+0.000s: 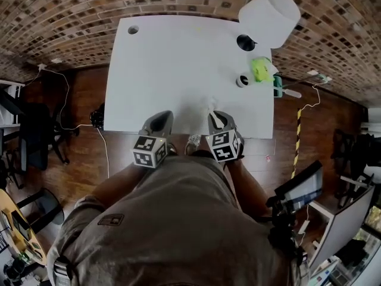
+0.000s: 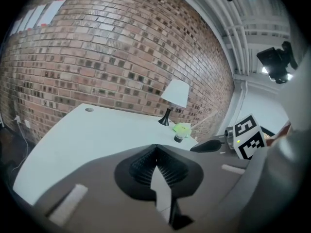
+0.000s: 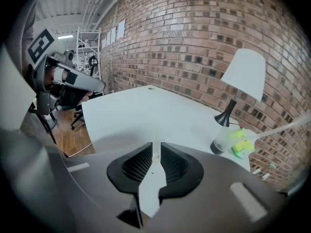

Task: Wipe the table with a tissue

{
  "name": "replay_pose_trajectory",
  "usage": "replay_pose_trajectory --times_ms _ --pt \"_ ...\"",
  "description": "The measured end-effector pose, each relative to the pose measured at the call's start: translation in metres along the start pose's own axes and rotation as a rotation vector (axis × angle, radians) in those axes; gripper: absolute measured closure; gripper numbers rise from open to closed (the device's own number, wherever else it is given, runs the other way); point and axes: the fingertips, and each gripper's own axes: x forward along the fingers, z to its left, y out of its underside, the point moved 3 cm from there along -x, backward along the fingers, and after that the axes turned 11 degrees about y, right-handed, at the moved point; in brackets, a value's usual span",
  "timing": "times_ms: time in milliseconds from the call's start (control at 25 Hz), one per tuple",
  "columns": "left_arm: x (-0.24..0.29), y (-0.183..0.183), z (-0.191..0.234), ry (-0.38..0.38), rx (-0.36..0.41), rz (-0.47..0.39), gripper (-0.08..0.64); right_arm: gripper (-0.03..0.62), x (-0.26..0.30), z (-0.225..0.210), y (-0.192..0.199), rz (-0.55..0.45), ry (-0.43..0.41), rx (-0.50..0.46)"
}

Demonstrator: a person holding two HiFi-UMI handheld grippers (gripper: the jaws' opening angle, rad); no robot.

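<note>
White tissue (image 1: 211,104) is pinched thin in your right gripper (image 1: 218,117), a wisp poking past the tips over the near edge of the table (image 1: 178,58). Your left gripper (image 1: 161,119) sits near it, jaws pressed together on nothing. A lamp (image 1: 271,16) and a green object (image 1: 259,69) (both far right) stand well apart from both grippers.

White table (image 1: 178,70): lamp (image 1: 271,16), small jar (image 1: 242,81), green object (image 1: 259,69) clustered at far right corner
</note>
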Motion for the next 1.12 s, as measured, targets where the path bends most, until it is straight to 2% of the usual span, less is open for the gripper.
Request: replay_pose_trajectory --times_ms 160,480,640,1120 --pt "-0.013 0.004 -0.005 0.018 0.003 -0.003 0.558 0.578 -0.025 0.015 -0.015 -0.053 0.025 0.043" --pt "-0.043 0.017 -0.011 0.033 0.039 -0.015 0.558 0.58 -0.06 0.048 -0.027 -0.112 0.005 0.187" --pt "-0.052 0.017 -0.012 0.021 0.078 -0.022 0.558 0.58 -0.074 0.059 -0.031 -0.15 0.01 0.211" --pt "-0.056 0.019 -0.019 0.047 0.095 -0.014 0.558 0.581 -0.085 0.067 -0.029 -0.159 0.012 0.255"
